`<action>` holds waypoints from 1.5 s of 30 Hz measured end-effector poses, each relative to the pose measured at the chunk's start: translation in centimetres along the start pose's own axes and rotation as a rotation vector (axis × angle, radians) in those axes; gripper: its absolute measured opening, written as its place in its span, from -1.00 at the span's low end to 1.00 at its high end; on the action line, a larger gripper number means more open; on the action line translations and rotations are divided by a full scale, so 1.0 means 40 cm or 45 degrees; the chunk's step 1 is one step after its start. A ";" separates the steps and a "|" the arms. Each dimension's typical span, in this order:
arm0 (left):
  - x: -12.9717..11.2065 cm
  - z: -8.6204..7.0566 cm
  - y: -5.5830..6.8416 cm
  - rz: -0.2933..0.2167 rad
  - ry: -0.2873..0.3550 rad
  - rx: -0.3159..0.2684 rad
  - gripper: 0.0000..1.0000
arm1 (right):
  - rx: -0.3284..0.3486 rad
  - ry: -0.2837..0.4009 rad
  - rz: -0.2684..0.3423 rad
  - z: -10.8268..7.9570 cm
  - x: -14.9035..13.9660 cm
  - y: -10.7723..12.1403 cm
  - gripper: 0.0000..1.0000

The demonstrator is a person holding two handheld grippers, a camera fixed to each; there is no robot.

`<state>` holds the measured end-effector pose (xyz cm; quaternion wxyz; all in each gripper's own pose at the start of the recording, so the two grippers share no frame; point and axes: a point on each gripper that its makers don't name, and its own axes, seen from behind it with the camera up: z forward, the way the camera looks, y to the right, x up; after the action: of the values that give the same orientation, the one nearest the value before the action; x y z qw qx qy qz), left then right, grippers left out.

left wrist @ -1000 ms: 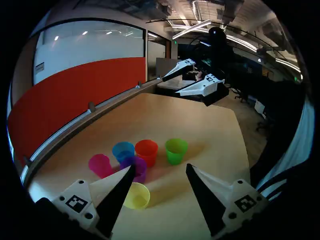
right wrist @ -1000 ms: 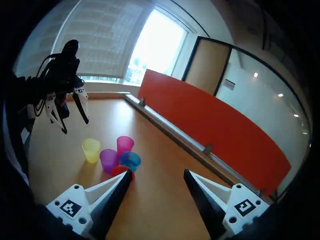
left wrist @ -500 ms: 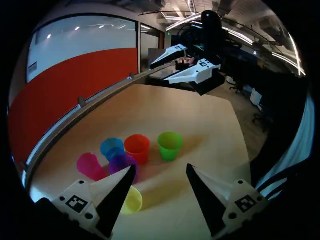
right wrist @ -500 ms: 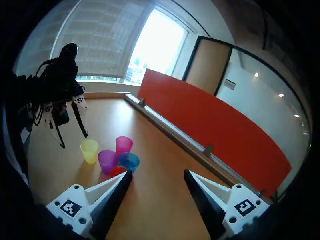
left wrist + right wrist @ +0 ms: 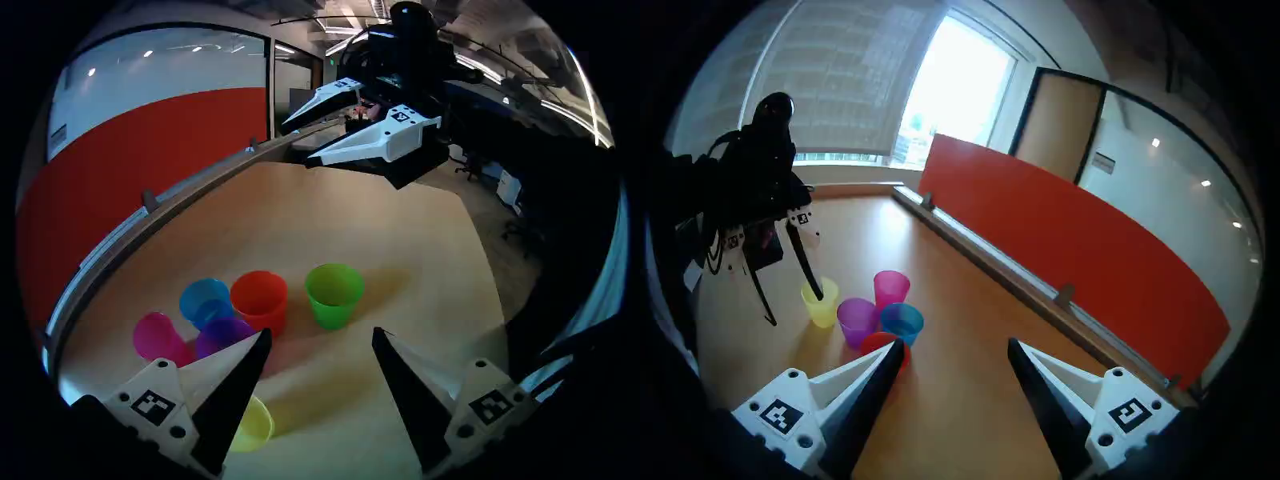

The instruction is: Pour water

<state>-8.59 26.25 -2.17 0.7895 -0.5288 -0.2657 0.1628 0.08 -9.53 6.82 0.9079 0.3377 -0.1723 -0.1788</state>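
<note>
Fingers (image 5: pixel 232 384) of left gripper (image 5: pixel 320 331) gape, one over yellow cup (image 5: pixel 254 424).

Six translucent plastic cups stand upright, mouths up, on the pale wooden surface (image 5: pixel 384 232). The red cup (image 5: pixel 259 300), blue cup (image 5: pixel 206 299), purple cup (image 5: pixel 220 334) and pink cup (image 5: pixel 156 338) huddle close together. The green cup (image 5: pixel 334 294) stands just beside the red one, slightly apart from the cluster. The yellow cup (image 5: pixel 258 424) sits alone, near the purple one. Whether any holds water cannot be told
</note>
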 end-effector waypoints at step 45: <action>-0.019 0.242 0.059 -0.049 -0.029 0.033 0.87 | -0.010 -0.054 0.015 -0.033 -0.109 0.037 1.00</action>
<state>-14.88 34.00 -1.64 0.7961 -0.5116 -0.2825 0.1571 -2.86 -5.81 6.05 0.9065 0.3291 -0.1928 -0.1811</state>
